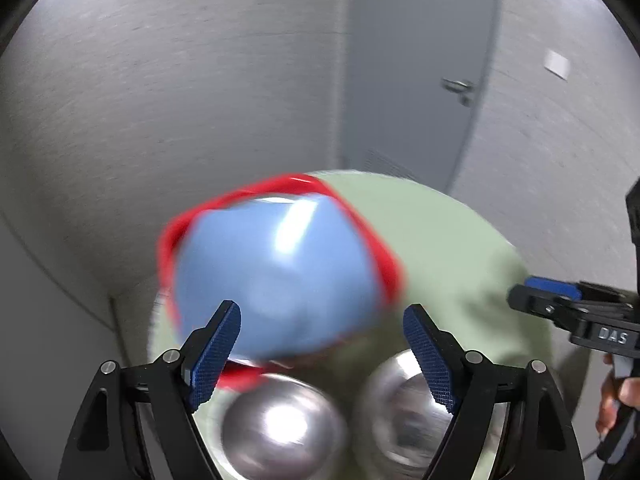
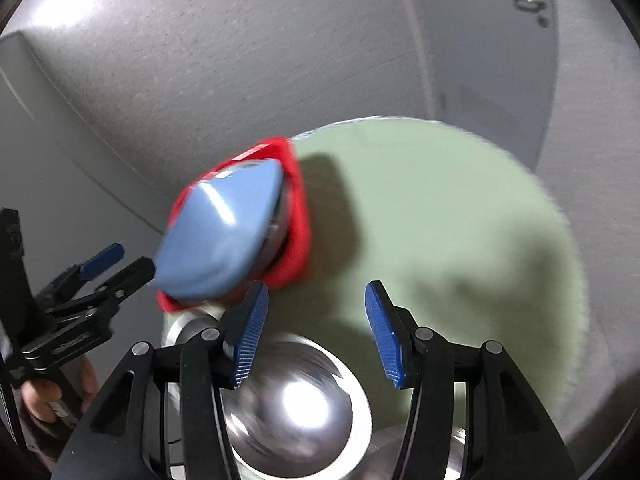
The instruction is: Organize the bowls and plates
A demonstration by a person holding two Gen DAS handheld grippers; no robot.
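A blue plate (image 1: 276,272) lies on a red square plate (image 1: 384,256) on a round pale green table (image 1: 448,240). Two steel bowls (image 1: 280,428) (image 1: 400,400) sit near the front edge. My left gripper (image 1: 324,356) is open and empty above the bowls, just in front of the blue plate. In the right wrist view the blue plate (image 2: 224,232) rests on the red plate (image 2: 298,216), and a steel bowl (image 2: 292,404) lies below my open, empty right gripper (image 2: 316,332). The left gripper (image 2: 120,264) shows there at the left, the right gripper (image 1: 536,292) in the left wrist view.
A grey wall stands behind the table, with a grey door (image 1: 416,72) and its handle (image 1: 458,86) at the back right. The table's right half (image 2: 460,220) is bare green surface. Both views are motion-blurred.
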